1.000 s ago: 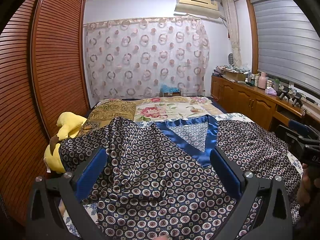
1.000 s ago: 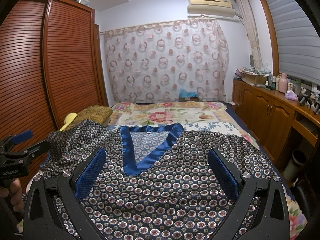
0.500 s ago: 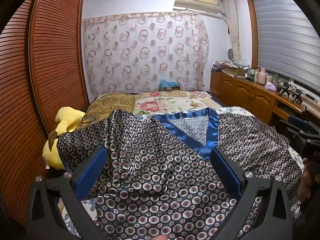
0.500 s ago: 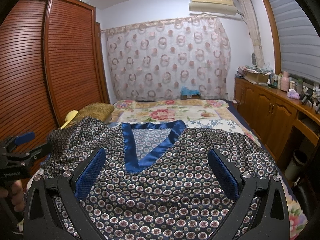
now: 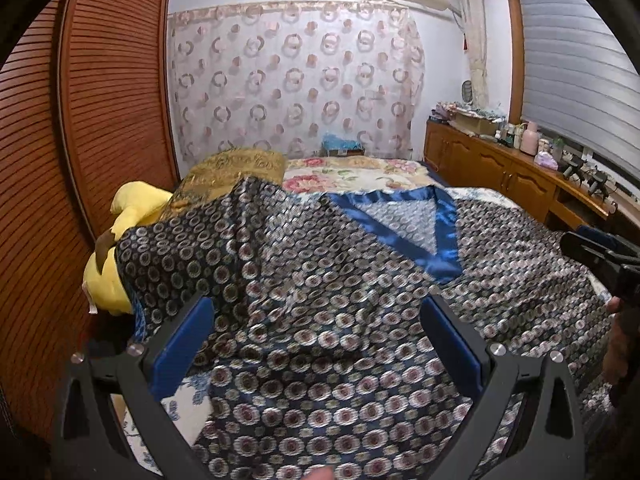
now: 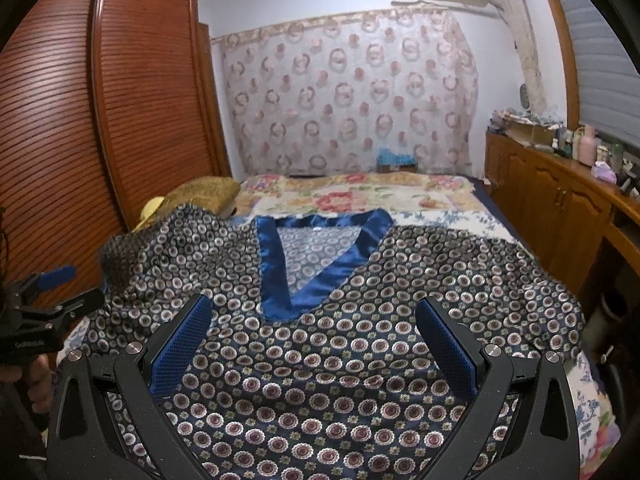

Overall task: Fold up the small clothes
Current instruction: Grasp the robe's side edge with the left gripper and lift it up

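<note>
A dark satin top (image 5: 320,300) (image 6: 340,360) printed with small rings and trimmed with a blue V-neck band (image 5: 404,232) (image 6: 324,256) lies spread front-up on the bed. Its left sleeve (image 5: 192,248) (image 6: 160,256) is rumpled and raised near a yellow plush toy. My left gripper (image 5: 318,344) hovers open over the top's left chest, nothing between its blue pads. My right gripper (image 6: 314,340) is open above the middle of the garment, just below the neckline point. In the left wrist view the right gripper body shows at the right edge.
A yellow plush toy (image 5: 120,236) and a gold pillow (image 5: 232,168) lie at the bed's left side by the slatted wooden wardrobe (image 5: 80,140). A floral bedspread (image 6: 360,196) covers the far bed. A wooden cabinet (image 6: 560,208) with bottles runs along the right wall.
Both grippers have tilted and shifted slightly, so the garment sits a little higher and farther in both views. The top's left sleeve rose a little. Both grippers remain open.
</note>
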Demonstrator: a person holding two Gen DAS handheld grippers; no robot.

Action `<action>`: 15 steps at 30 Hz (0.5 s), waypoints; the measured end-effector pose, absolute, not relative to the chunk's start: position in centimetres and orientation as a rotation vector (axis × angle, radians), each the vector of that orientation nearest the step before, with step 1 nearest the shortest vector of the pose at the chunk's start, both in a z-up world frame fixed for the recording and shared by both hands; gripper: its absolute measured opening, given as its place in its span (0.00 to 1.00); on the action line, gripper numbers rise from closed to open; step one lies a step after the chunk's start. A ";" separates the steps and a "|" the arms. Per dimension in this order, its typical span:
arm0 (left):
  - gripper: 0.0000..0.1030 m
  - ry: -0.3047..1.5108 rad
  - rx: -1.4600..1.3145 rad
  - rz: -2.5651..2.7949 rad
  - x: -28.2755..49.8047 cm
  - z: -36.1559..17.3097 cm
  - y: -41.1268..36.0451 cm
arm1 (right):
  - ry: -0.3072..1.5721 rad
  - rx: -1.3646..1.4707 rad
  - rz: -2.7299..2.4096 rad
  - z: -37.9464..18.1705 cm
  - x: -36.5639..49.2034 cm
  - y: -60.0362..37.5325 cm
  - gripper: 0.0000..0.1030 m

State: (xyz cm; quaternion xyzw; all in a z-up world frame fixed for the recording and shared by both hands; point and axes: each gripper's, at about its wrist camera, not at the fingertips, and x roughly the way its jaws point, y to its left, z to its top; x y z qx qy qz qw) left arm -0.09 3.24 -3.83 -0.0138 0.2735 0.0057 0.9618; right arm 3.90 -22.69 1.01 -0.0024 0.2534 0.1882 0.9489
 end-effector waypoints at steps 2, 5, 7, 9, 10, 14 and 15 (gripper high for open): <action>1.00 0.565 -0.024 0.017 0.0 -4.3 3.8 | 0.530 -0.017 0.394 0.5 4.2 -22.2 1.00; 1.00 0.582 -0.038 0.024 0.1 -5.0 5.1 | 0.555 -0.022 0.408 -0.2 4.6 -21.7 1.00; 1.00 0.593 -0.044 0.024 0.2 -5.5 5.9 | 0.579 -0.021 0.419 -0.7 4.9 -21.4 1.00; 1.00 0.611 -0.054 0.033 0.3 -6.0 7.0 | 0.610 -0.020 0.428 -1.4 5.3 -21.2 1.00; 1.00 0.617 -0.060 0.038 0.3 -6.1 7.6 | 0.623 -0.018 0.436 -1.7 5.5 -21.0 1.00; 1.00 0.643 -0.084 0.065 0.4 -7.0 10.1 | 0.671 -0.018 0.460 -3.0 6.0 -20.2 1.00; 1.00 0.645 -0.098 0.071 0.4 -7.2 11.0 | 0.683 -0.018 0.468 -3.2 6.1 -20.0 1.00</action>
